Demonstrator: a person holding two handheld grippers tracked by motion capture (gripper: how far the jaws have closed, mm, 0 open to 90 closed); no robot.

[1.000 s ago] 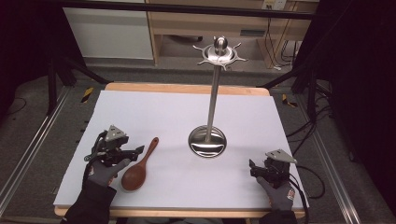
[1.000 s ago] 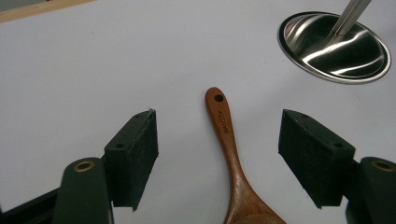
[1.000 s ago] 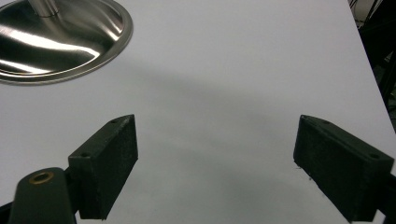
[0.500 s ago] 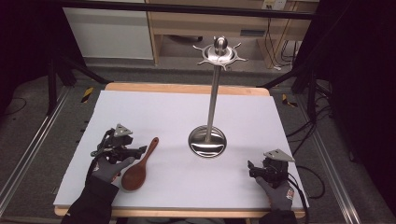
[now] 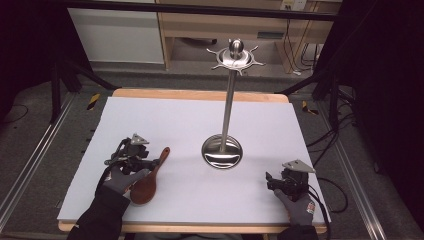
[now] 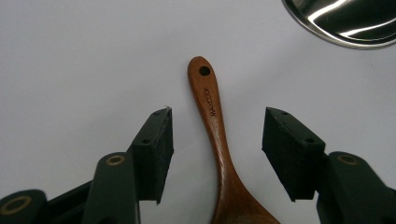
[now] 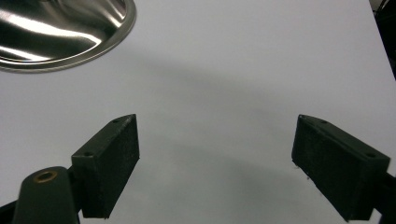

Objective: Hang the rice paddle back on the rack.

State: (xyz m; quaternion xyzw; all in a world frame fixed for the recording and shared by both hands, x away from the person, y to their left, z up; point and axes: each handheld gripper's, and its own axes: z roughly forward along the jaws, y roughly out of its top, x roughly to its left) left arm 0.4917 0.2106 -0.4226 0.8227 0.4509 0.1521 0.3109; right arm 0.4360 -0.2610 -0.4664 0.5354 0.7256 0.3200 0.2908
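A brown wooden spoon [image 5: 149, 179] lies flat on the white table sheet [image 5: 190, 125], bowl toward the person, handle pointing away. My left gripper [image 5: 150, 164] hovers over its handle, open. In the left gripper view the spoon [image 6: 215, 130] runs up between the two pads without touching either; the left gripper [image 6: 217, 147] straddles it. A steel utensil stand [image 5: 223, 150] with a round base, tall rod and hooked crown rises at the table's middle. My right gripper [image 5: 272, 182] rests open near the front right, and the right gripper [image 7: 215, 158] holds nothing.
The stand's shiny base [image 6: 345, 23] lies just beyond the spoon's handle tip and appears as the shiny base [image 7: 60, 28] at the upper left of the right gripper view. A wooden table edge [image 5: 200, 94] borders the sheet at the back.
My left gripper has moved right and forward, from beside the spoon to over its handle. The spoon, the stand and the right gripper have stayed put.
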